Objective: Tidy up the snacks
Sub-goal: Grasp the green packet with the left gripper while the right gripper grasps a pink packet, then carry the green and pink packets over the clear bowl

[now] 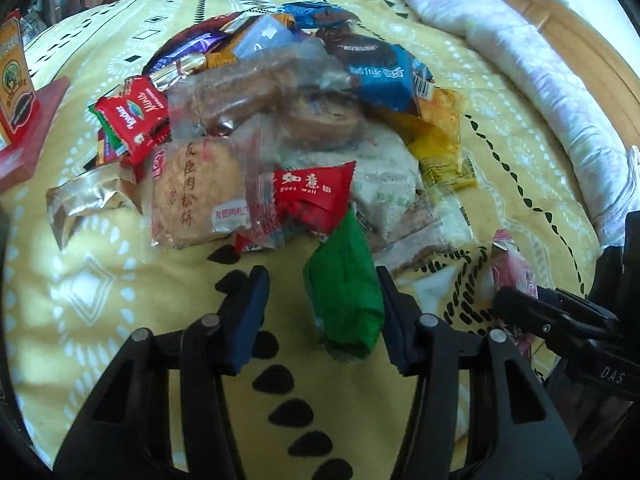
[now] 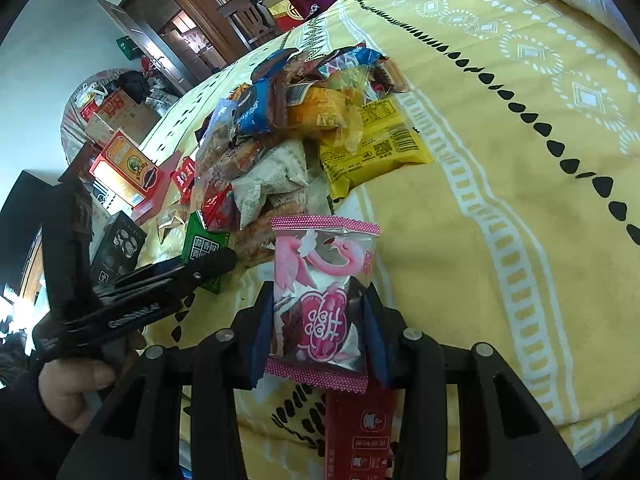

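left gripper [image 1: 324, 312]: jaws partly closed around the green packet [image 1: 344, 300]. Right pad touches its edge; a gap of bedspread shows at the left pad. Not pinched yet.
green packet: lies just ahead of the left tool, between the fingers, on the near fringe of the pile. Long axis runs away from the camera, roughly along the fingers, tilted a little to the right. Smooth opaque film, pillow-shaped, soft.
key relation: packet sits off-centre, against the right finger. By my reading the left pad must cross that gap before any lift.
right gripper [image 2: 316, 320]: clamped on the pink packet [image 2: 320, 304], pads pressing both long sides. Held clear of the pile, long axis pointing forward.
pink packet: glossy foil with clear patches, crimped dotted ends; film buckles at the pads.
red box [image 2: 360, 436]: flat carton just under the right fingers, partly hidden.
nearer hand: left for the green packet; the right is occupied.
snack pile [image 1: 280, 120]: beyond the green packet. Crinkly clear wrappers over round cakes, a red sachet, blue and yellow bags, all overlapping.
bedspread [image 2: 500, 200]: yellow woven cloth, white diamonds, black teardrop rows; soft, rumpled.
far edge: rolled white quilt [image 1: 540, 80] along the bed's right side.
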{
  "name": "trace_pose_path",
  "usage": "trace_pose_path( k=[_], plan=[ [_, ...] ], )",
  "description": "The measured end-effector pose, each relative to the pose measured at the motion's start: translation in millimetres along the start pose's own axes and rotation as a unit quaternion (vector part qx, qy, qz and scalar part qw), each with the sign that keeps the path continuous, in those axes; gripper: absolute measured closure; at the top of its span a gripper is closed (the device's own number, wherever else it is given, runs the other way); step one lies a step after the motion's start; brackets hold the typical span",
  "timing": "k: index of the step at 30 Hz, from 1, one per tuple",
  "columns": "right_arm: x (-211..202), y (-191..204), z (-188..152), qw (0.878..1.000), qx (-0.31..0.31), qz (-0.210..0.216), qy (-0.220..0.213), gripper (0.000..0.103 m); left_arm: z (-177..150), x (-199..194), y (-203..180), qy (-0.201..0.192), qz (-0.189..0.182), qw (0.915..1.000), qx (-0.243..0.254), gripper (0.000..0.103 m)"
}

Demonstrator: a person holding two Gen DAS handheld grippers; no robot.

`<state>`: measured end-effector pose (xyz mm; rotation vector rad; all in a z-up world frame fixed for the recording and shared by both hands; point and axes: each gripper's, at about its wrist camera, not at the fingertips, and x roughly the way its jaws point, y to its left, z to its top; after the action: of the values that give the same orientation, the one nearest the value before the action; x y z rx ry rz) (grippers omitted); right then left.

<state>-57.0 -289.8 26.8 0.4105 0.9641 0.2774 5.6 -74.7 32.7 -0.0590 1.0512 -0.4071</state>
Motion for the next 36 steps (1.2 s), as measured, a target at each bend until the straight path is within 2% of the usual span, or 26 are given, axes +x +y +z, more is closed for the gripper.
trace_pose_path(
  k=[1,2,6,10,15,20,24,28,36],
  plan=[
    [0.4,0.0,0.7,1.000,0.000,0.000,0.000,0.059,0.9,0.1,-0.9,0.000,-0.004,1.0000,0.004,0.075],
    [0.8,0.6,0.8,1.000,0.000,0.000,-0.001,0.059,1.8,-1.5,-3.3,-0.003,0.000,0.9999,0.011,0.079],
    [-3.6,5.1,2.7,1.000,-0.005,-0.003,-0.009,0.059,3.0,-14.6,-3.3,-0.018,0.002,0.9998,0.013,0.080],
    [-14.2,13.8,6.6,1.000,-0.013,-0.007,-0.023,0.059,4.1,-45.3,3.4,-0.044,-0.003,0.9990,0.003,0.080],
    [-28.5,38.0,16.4,0.998,-0.037,-0.008,-0.042,0.059,7.6,-104.7,17.9,-0.102,0.018,0.9947,0.000,0.080],
    [-41.8,77.7,31.0,0.996,-0.071,0.001,-0.061,0.059,8.3,-170.6,43.7,-0.163,0.054,0.9851,-0.011,0.080],
    [-49.1,121.7,49.3,0.991,-0.103,0.017,-0.079,0.059,5.1,-220.8,78.9,-0.201,0.098,0.9740,-0.034,0.080],
    [-55.7,176.5,68.6,0.985,-0.137,0.044,-0.098,0.059,-4.8,-267.2,118.5,-0.233,0.145,0.9589,-0.071,0.080],
    [-43.5,315.5,83.3,0.963,-0.214,0.133,-0.097,0.059,-43.2,-345.5,199.8,-0.281,0.227,0.9185,-0.160,0.080]
  ],
)
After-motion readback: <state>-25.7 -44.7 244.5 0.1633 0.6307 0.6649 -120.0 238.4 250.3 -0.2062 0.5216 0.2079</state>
